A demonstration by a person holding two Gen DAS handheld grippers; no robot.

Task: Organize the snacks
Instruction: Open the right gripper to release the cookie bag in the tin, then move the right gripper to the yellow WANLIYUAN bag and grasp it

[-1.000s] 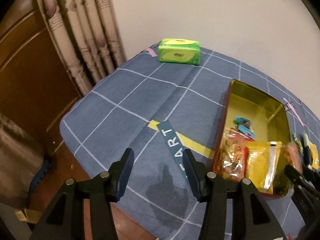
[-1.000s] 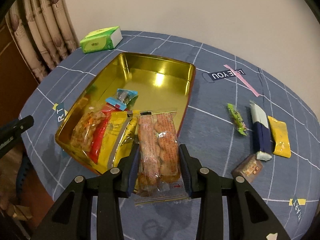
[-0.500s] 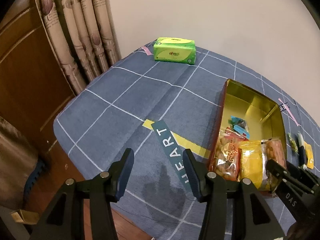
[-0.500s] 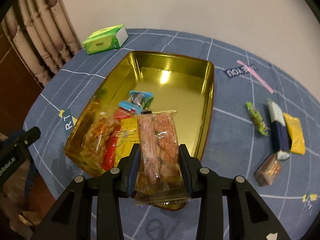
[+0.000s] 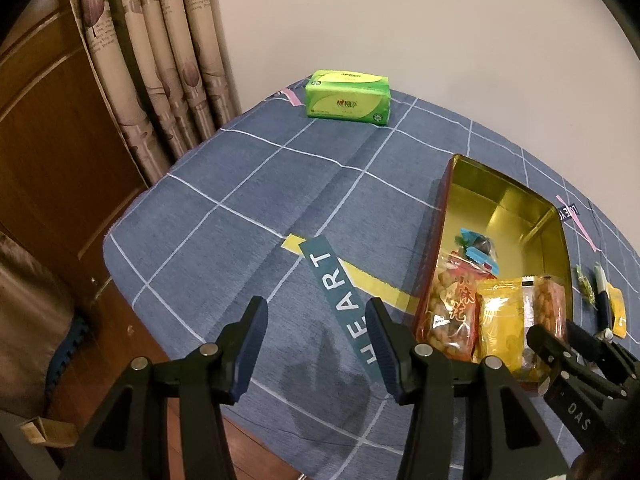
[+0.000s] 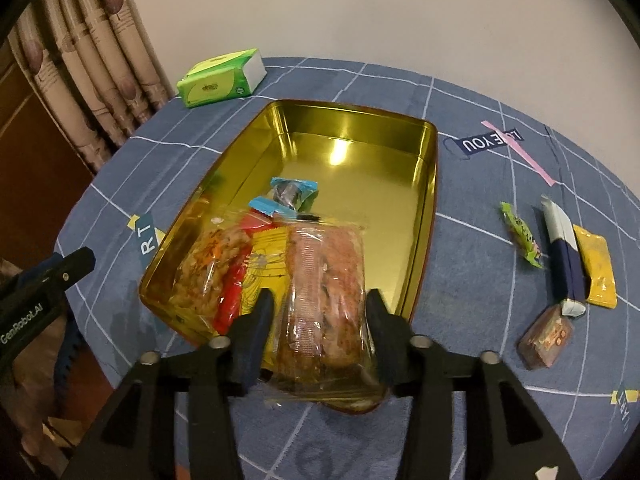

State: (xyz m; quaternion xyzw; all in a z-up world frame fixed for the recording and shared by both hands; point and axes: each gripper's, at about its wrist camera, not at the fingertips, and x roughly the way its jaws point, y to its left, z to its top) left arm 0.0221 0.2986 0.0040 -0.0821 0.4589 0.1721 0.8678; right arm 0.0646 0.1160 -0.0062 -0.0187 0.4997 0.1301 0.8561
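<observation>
The right gripper (image 6: 316, 320) has just been opening; its fingers stand apart around the clear cracker packet (image 6: 326, 280), which lies lengthwise over the near end of the golden tin (image 6: 352, 120). The left gripper (image 5: 316, 344) hovers half-open, empty, over the table (image 5: 240, 208).

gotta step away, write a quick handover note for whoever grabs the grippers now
Right gripper: jaws just opened, letting go of the cracker pack, which lies between them at the near end of the tin.
Left gripper: open, empty, over the cloth.
In the tin: cracker pack, peanut bag, yellow pack, blue candy.
Left on the cloth: green candy, navy stick, yellow bar, brown pack.
</observation>
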